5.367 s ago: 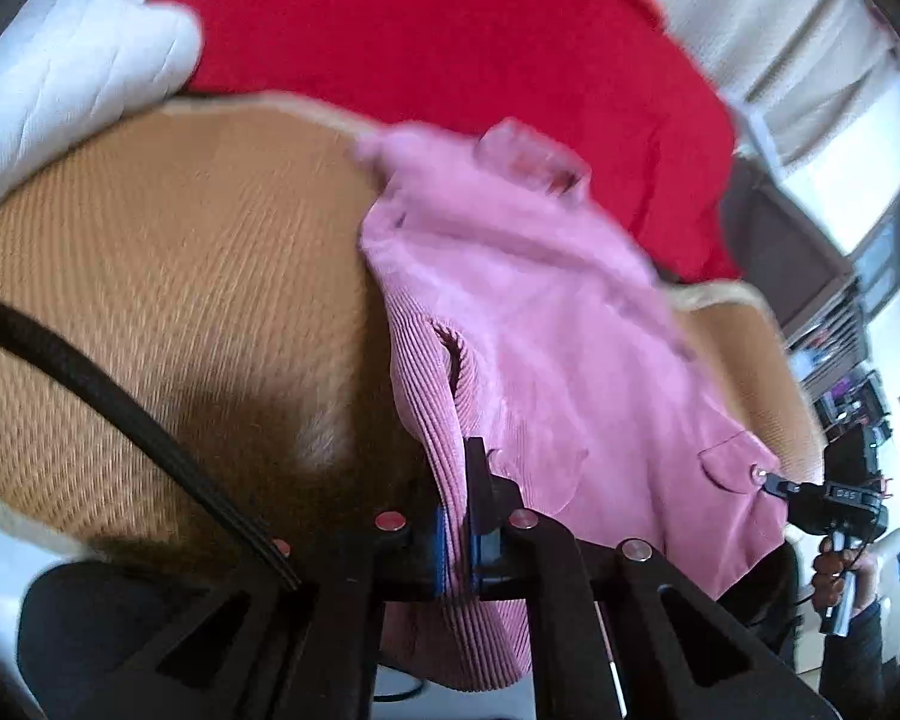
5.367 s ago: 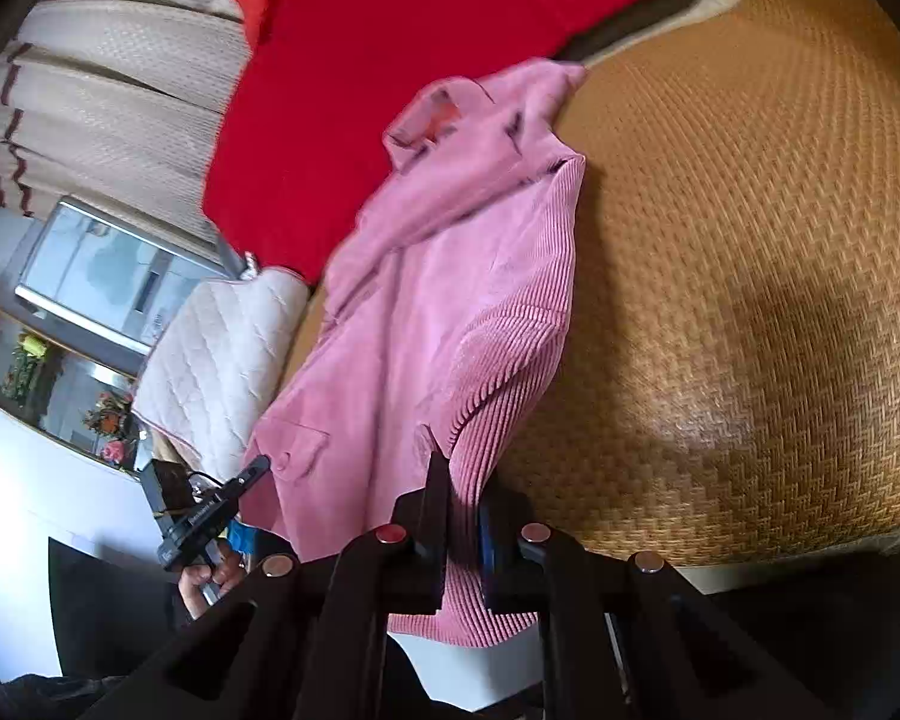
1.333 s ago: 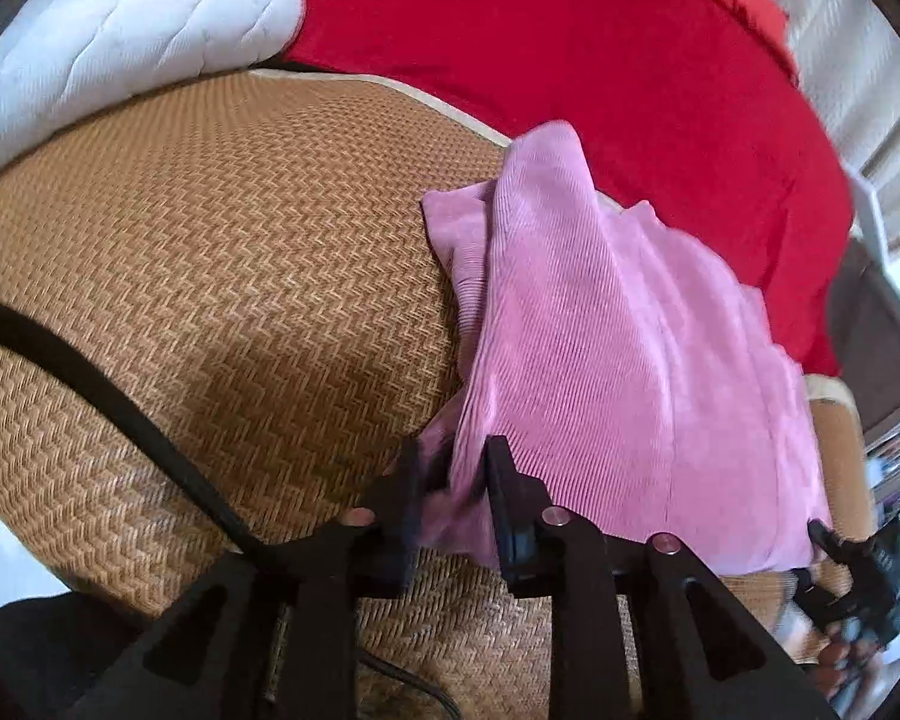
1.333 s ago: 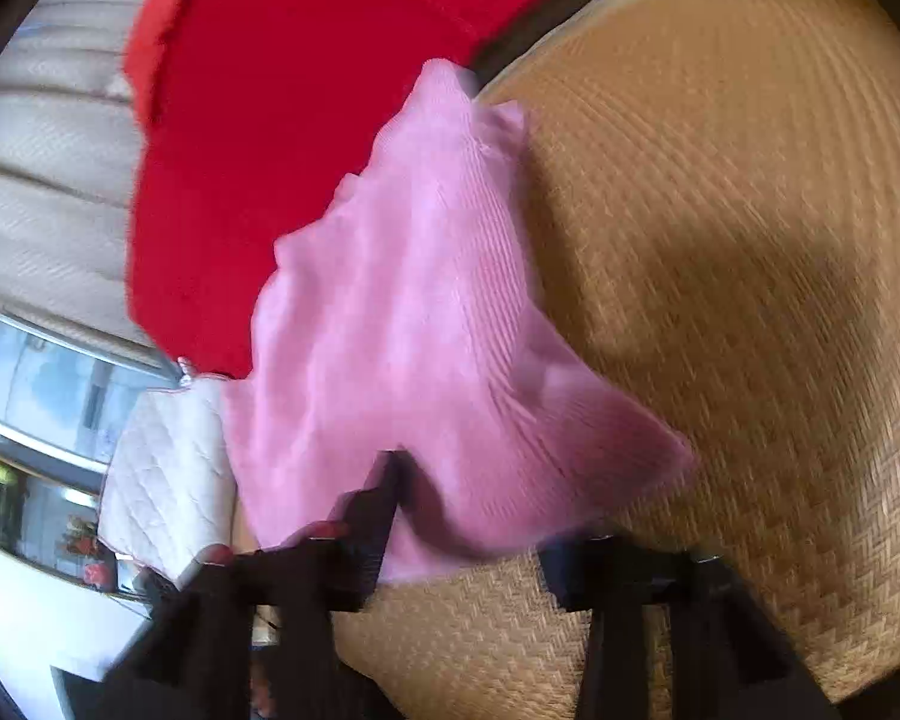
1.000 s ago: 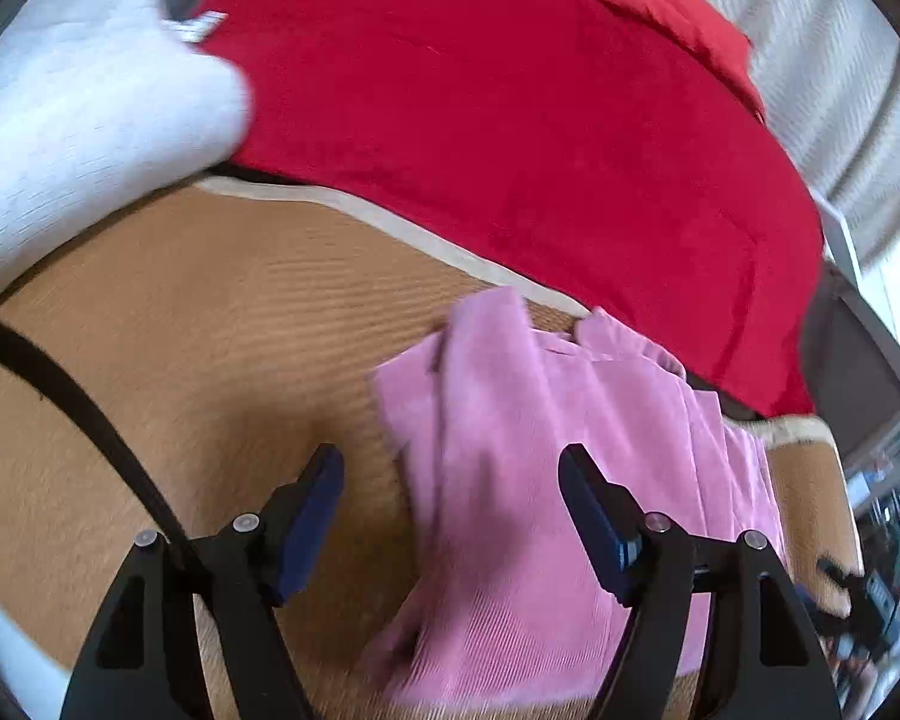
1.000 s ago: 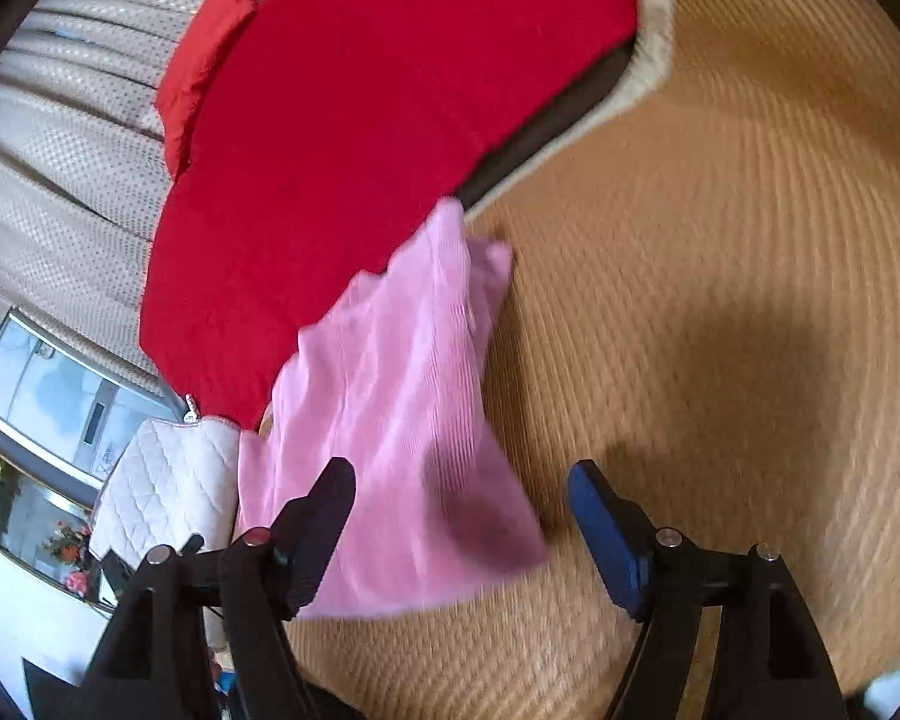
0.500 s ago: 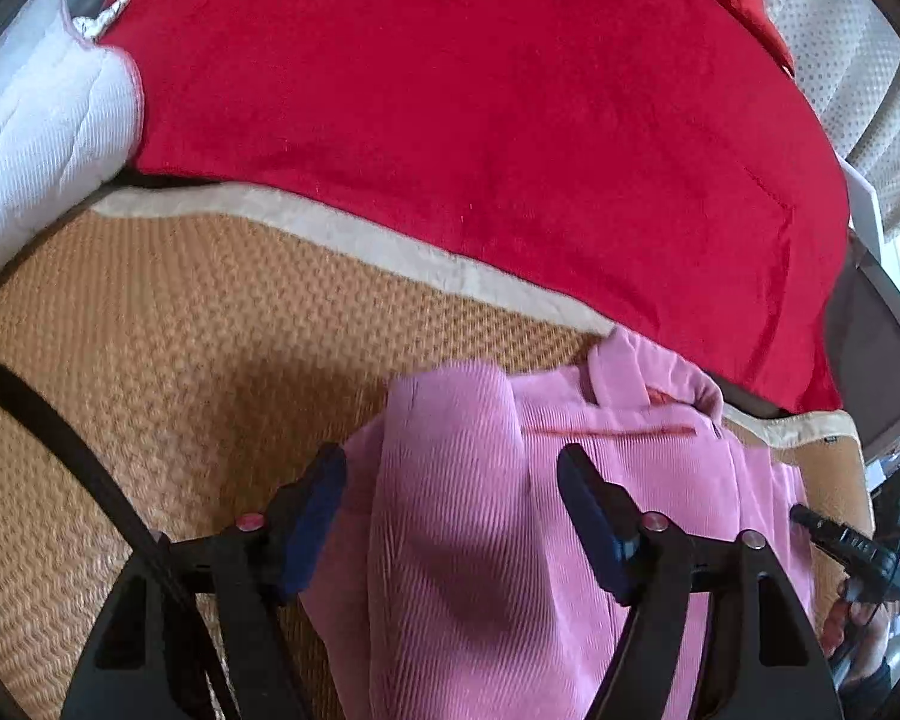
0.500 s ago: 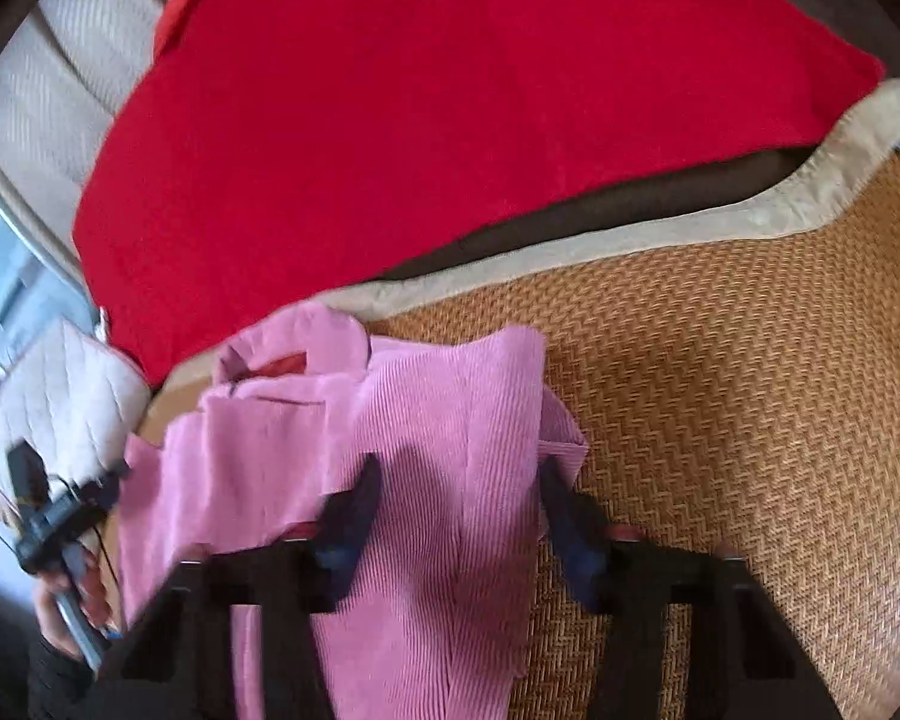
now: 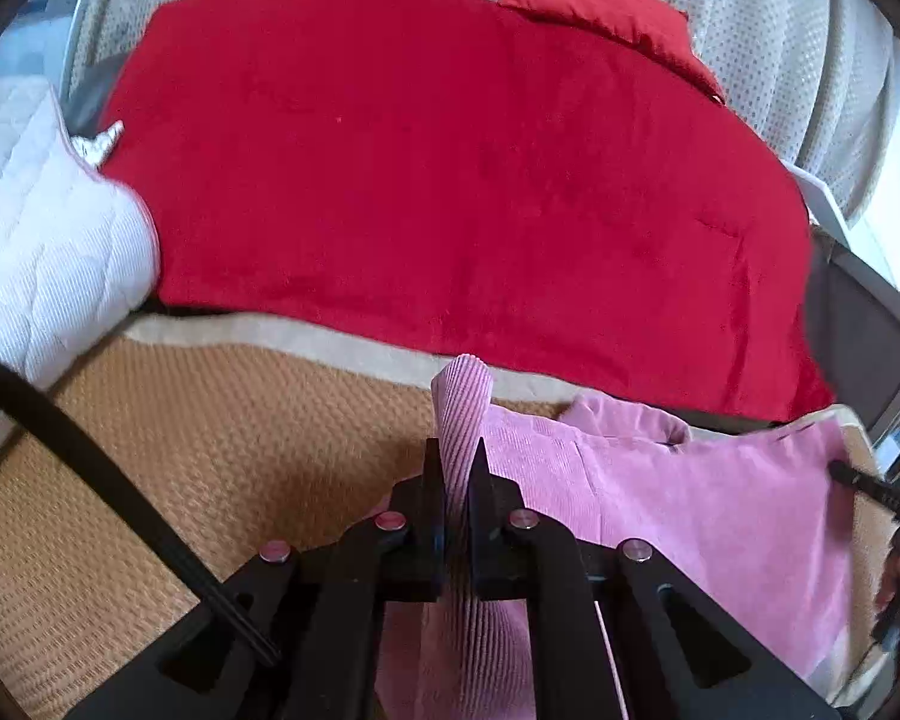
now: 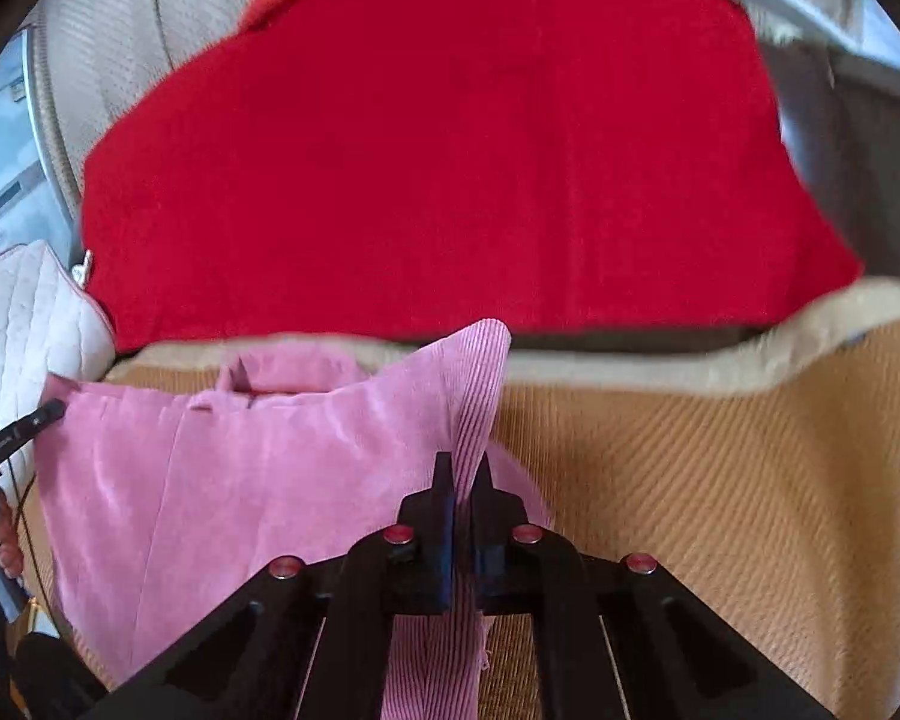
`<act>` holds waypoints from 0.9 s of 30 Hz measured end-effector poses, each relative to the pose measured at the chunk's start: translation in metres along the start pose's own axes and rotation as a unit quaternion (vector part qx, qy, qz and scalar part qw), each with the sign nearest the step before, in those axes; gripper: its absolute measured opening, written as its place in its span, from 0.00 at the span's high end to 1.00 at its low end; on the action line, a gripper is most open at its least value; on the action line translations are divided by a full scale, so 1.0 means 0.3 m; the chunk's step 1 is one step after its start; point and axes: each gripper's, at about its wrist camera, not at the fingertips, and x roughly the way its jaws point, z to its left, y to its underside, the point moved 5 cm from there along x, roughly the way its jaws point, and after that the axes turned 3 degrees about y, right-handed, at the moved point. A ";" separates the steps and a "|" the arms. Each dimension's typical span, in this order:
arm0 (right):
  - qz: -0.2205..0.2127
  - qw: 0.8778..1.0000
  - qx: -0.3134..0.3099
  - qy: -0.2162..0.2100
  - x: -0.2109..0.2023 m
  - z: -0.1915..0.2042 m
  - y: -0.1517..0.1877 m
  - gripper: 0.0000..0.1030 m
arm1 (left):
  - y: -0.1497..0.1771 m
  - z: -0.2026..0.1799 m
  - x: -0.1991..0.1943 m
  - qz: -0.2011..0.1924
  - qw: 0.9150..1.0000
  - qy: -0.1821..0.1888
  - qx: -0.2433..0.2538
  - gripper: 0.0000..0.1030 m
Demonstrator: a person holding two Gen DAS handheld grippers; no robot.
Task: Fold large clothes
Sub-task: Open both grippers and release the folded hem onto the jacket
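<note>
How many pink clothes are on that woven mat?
1: a pink corduroy jacket lies on the woven mat, one edge pinched by the left gripper, another by the right gripper. More could be hidden beneath it.

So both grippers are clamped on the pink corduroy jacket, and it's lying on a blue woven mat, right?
Not quite: the woven mat is tan, not blue, as the right wrist view shows. Both the left gripper and the right gripper are indeed clamped on the pink corduroy jacket.

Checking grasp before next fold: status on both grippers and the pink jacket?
Left gripper shut on pink jacket corner. Right gripper shut on opposite corner. Jacket partly folded on woven mat. Red blanket behind, not obstructing.
</note>
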 end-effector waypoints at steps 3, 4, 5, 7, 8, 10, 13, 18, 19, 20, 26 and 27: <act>0.001 1.000 0.005 0.010 0.052 -0.009 -0.017 0.96 | 0.025 0.051 0.107 0.030 0.999 -0.015 -0.014 0.94; 0.009 1.000 0.009 0.012 0.091 -0.016 -0.010 0.96 | 0.044 0.069 0.148 0.046 0.999 -0.020 -0.021 0.94; 0.023 1.000 0.014 0.014 0.138 -0.027 0.005 0.96 | 0.063 0.081 0.185 0.061 0.998 -0.021 -0.028 0.94; 0.065 0.997 0.026 0.015 0.246 -0.051 0.060 0.96 | 0.116 0.106 0.265 0.097 0.994 -0.028 -0.035 0.94; 0.084 0.996 0.035 0.015 0.300 -0.068 0.099 0.96 | 0.139 0.111 0.290 0.110 0.993 -0.027 -0.037 0.94; 0.094 0.994 0.053 0.006 0.333 -0.087 0.132 0.96 | 0.166 0.106 0.318 0.119 0.992 -0.033 -0.028 0.93; 0.093 0.994 0.064 0.001 0.335 -0.101 0.138 0.96 | 0.174 0.104 0.331 0.124 0.991 -0.037 -0.030 0.90; 0.108 0.989 0.102 -0.013 0.323 -0.143 0.149 0.76 | 0.160 0.136 0.297 0.117 0.989 -0.064 -0.067 0.54; 0.104 0.989 0.108 -0.006 0.292 -0.148 0.151 0.54 | 0.148 0.137 0.255 0.104 0.990 -0.059 -0.075 0.54; 0.097 0.989 0.109 -0.003 0.258 -0.155 0.149 0.22 | 0.135 0.129 0.210 0.091 0.991 -0.057 -0.074 0.53; 0.012 0.991 0.130 -0.037 -0.033 -0.137 0.125 0.13 | 0.110 0.059 -0.020 0.034 0.996 -0.068 -0.037 0.35; 0.002 0.988 0.139 -0.067 -0.078 -0.112 0.131 0.13 | 0.114 0.046 -0.047 0.030 0.997 -0.061 -0.037 0.32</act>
